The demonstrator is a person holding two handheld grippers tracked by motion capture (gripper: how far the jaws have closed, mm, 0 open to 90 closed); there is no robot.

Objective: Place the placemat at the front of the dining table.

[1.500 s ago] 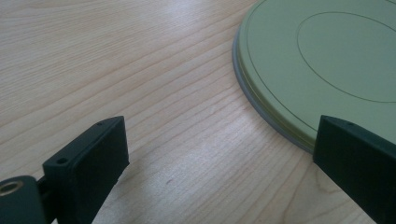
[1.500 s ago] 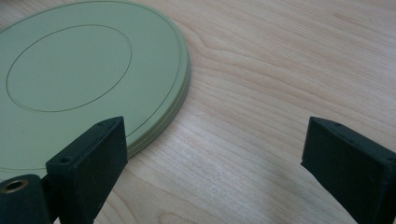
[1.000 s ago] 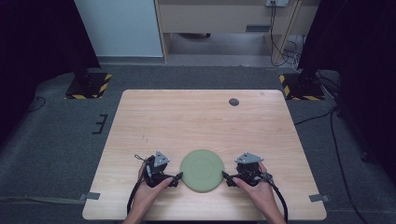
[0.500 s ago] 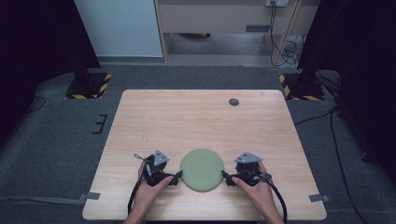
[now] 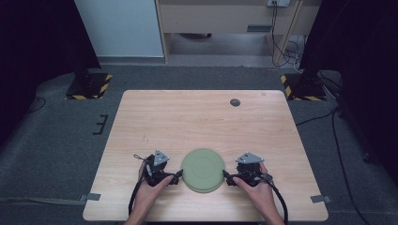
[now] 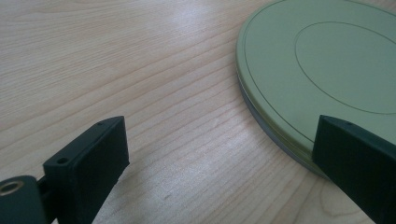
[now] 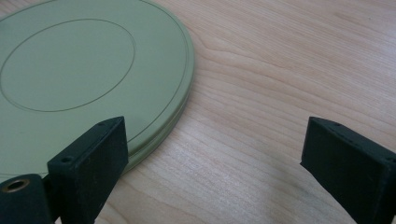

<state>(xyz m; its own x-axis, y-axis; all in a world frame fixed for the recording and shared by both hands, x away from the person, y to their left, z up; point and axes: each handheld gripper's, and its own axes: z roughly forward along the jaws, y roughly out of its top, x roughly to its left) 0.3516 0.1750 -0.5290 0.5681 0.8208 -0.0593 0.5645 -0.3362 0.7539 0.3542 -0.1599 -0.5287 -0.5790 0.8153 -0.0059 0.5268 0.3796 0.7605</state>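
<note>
A round pale-green plate [image 5: 202, 169] lies upside down, so far as the ringed base suggests, flat on the wooden table [image 5: 197, 122] near its front edge, midway between the two hands. In the gripper views its rim looks doubled, perhaps two plates stacked; that is hard to settle. The left gripper [image 5: 177, 175] sits just beside the plate's left rim, jaws spread wide, one jaw over the plate's edge and the other over bare wood. The right gripper [image 5: 226, 177] mirrors it at the right rim, likewise wide apart and holding nothing. A small dark round disc [image 5: 235, 102] lies well apart, near the table's far edge.
</note>
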